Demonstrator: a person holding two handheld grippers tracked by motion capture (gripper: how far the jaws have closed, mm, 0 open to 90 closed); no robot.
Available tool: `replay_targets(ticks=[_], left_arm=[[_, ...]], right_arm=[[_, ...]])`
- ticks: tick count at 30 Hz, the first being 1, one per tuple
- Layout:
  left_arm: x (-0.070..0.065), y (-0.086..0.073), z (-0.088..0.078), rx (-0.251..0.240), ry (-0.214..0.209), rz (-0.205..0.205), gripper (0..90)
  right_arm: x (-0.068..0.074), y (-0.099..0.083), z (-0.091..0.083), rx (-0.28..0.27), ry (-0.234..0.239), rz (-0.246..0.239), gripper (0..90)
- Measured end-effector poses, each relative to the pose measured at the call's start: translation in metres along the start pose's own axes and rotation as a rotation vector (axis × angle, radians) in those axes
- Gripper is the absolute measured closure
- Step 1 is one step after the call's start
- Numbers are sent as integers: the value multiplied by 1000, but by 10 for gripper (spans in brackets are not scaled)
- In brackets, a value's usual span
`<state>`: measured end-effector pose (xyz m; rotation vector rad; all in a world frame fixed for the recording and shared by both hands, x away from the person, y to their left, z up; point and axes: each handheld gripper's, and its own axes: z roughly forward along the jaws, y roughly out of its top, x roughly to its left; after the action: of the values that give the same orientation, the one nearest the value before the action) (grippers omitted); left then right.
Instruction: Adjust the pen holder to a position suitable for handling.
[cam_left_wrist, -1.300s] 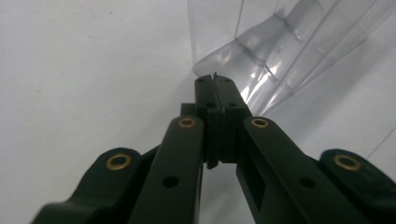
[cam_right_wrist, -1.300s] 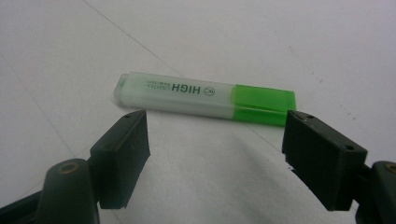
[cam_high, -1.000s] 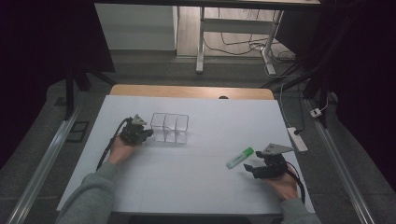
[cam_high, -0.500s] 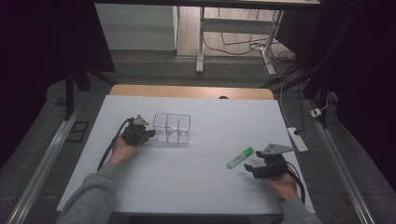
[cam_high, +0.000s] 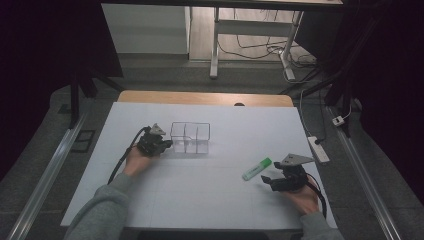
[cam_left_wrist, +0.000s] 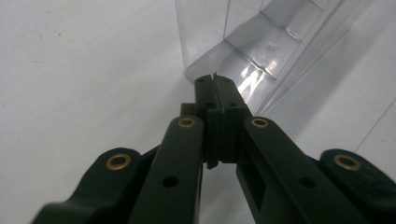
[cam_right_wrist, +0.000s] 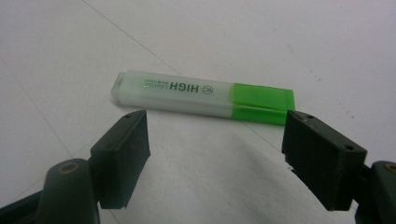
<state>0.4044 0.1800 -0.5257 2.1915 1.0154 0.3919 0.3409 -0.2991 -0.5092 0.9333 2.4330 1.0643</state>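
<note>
This looks like a lab or test room: a desk (cam_high: 210, 200) covered in white sheeting stands among dark curtains, aluminium rails (cam_high: 45, 180) flank it, and a power strip (cam_high: 318, 149) and loose cables (cam_high: 260, 47) lie on the floor.

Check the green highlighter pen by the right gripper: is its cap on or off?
On. The green highlighter pen lies flat on the white table with its bright green cap seated on the barrel.

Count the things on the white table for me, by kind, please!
Green highlighter: 1
Clear plastic organizer box: 1
Black grippers: 2, the left gripper and the right gripper
Total: 4
</note>
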Motion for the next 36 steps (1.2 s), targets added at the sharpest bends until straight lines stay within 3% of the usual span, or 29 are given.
replay_targets(ticks=[36], left_arm=[[-25, 29, 29, -6, -51, 46, 888]], right_arm=[[1, 0, -1, -2, 8, 4, 231]])
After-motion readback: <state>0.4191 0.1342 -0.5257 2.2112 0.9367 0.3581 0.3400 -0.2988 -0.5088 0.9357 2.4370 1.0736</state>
